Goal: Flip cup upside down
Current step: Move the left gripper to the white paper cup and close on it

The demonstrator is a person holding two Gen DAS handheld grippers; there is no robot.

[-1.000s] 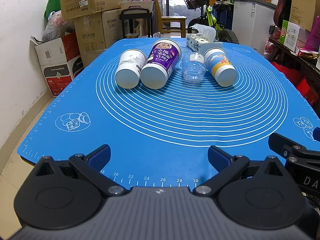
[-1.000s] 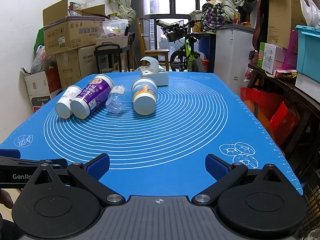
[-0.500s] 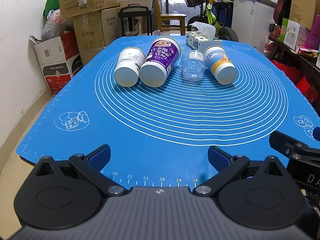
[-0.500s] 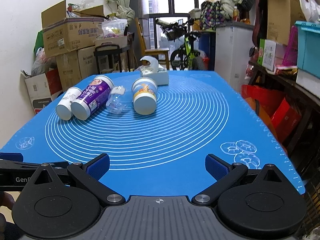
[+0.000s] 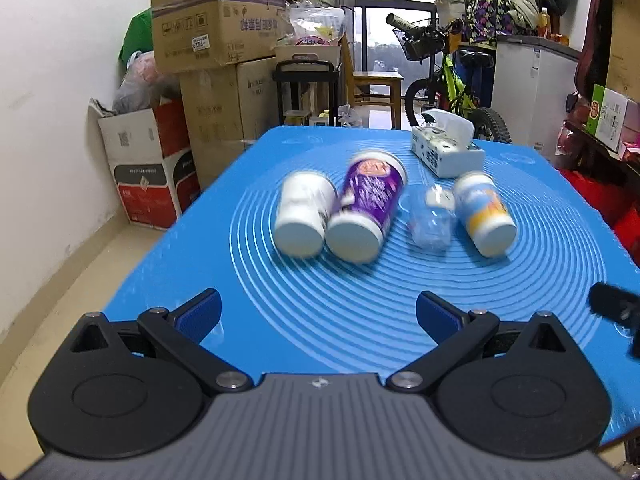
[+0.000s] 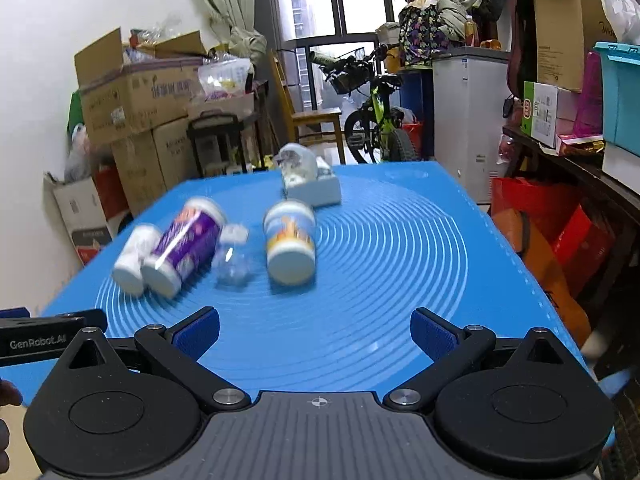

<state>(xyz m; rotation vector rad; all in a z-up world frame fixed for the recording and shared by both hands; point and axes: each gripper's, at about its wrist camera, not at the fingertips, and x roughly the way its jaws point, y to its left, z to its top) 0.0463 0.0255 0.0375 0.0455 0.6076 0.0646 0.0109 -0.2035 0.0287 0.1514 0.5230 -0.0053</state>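
Left wrist view shows the left tongs (image 5: 318,314) spread wide with nothing between the blue pads, held low over the near part of the counter (image 5: 192,264), which is covered by a blue ringed mat. Four cups lie on their sides in a row past mid-counter, bases toward the camera. From left to right: a white cup (image 5: 304,216), touching a purple cup (image 5: 366,210); then, apart from these, a clear plastic cup (image 5: 432,222); just beside it an orange-and-blue cup (image 5: 484,216). A tissue box (image 5: 446,148) stands behind the row. Which cup the task means cannot be told. Right wrist view shows the right tongs (image 6: 316,332) equally wide open and empty, with the orange-and-blue cup (image 6: 291,246) nearest its centre line and the clear plastic cup (image 6: 234,262) to the left of it. All cups look light and thin-walled; the paper ones will probably dent under a hard squeeze and may roll when nudged, and the clear one looks slick and easily crushed. Recommended hold: across the mid-body, pads on opposite sides, with light closing force, so the mouth can be turned down onto the mat
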